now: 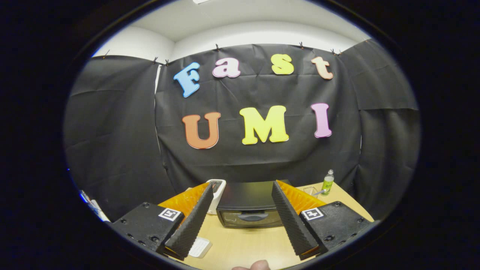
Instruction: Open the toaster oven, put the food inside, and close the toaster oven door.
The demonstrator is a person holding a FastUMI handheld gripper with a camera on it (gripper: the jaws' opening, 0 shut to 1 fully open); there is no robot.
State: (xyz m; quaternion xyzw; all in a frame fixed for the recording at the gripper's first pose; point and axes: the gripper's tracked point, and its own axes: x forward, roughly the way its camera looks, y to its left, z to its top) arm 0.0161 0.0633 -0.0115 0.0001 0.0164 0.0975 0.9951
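Gripper view shows the gripper (240, 210) spread wide and holding nothing, the toaster oven (250, 206) beyond its fingers with the door up, which fits either a start or a finished job.

Light wood surface (243, 243), seen between the fingers. Black toaster oven (249, 204) stood at the far middle, door closed, handle facing near. A white device (218, 195) sat just left of it, touching or nearly so. Far right corner held a small clear bottle (327, 182) with a green label, upright, and beside it a clear container (310, 191), contents unclear. A flat white ridged item (200, 247) lay near left.
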